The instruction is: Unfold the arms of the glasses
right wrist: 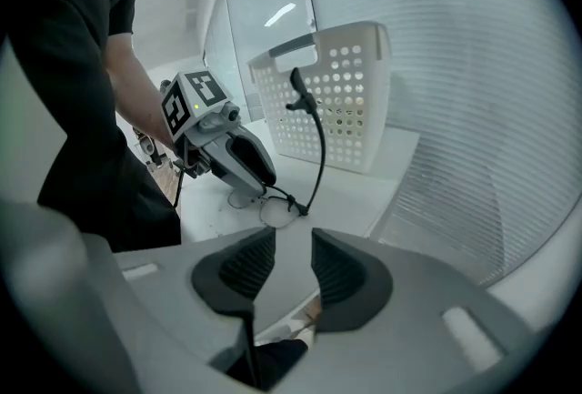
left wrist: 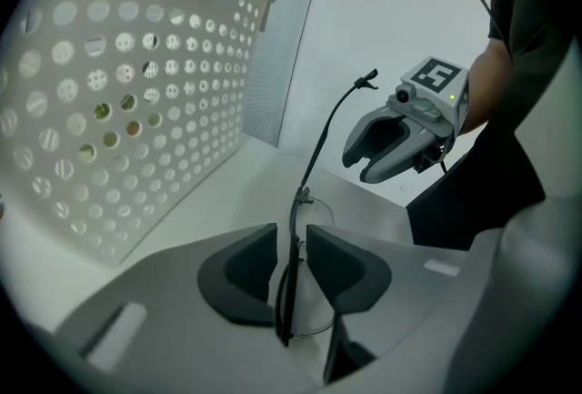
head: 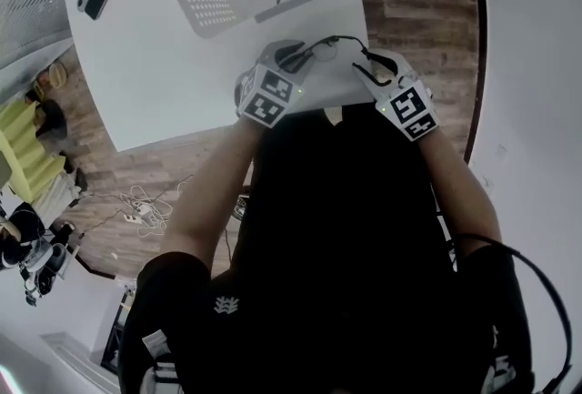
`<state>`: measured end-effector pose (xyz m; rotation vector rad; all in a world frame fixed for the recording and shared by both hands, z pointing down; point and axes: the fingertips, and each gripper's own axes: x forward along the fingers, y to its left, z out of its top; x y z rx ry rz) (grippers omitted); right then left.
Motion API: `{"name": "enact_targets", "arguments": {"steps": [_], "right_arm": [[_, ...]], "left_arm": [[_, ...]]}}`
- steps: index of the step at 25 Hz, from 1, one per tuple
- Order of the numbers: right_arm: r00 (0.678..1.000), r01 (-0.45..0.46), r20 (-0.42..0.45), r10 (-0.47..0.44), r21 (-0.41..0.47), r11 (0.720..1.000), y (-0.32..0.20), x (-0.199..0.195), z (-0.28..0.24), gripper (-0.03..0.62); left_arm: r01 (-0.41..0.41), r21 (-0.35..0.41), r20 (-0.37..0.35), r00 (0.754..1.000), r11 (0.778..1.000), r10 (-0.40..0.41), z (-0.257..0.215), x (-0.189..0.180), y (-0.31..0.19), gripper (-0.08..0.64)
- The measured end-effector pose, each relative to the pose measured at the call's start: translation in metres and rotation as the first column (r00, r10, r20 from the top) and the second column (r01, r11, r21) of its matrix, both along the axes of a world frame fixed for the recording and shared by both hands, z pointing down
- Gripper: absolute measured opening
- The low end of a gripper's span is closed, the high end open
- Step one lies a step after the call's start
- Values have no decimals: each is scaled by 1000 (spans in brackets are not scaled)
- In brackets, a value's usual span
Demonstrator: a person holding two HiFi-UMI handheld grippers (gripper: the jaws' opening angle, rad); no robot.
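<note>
At the near edge of the white table, the glasses sit between the left gripper jaws. The pads are close on either side but not visibly pressing, likely there to steady the frame. One arm stands upright; the right gripper hangs near it, jaws apart and empty, probably ready to swing it.

No legible text or labels.
</note>
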<state>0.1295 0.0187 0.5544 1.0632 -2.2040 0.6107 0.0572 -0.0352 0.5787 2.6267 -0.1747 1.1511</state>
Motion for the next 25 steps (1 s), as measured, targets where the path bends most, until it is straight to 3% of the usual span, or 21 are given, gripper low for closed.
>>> {"name": "enact_targets", "arguments": {"steps": [5,10,17,21,25], "right_arm": [[999,-35,2,35,13,999,1,-3,-6,115],[998,-50,32,48,41,998,-1,-14,-21,115],[980,-118,161,114,15,993,-17,-26,-37,115],[972,-102,210,105,-28,994,-17,-37,-37,190],[954,-113,279,111,-9,994,-23,-46,-50,192]], "left_arm": [[-12,-18,-7,1000,1000,12,7,4,0,34],[-7,-26,-54,999,1000,6,-3,4,2,34],[-22,7,-122,992,1000,22,-28,-3,7,32],[-42,43,-157,986,998,48,-41,-7,13,33],[-59,70,-178,981,996,70,-51,-10,17,34]]}}
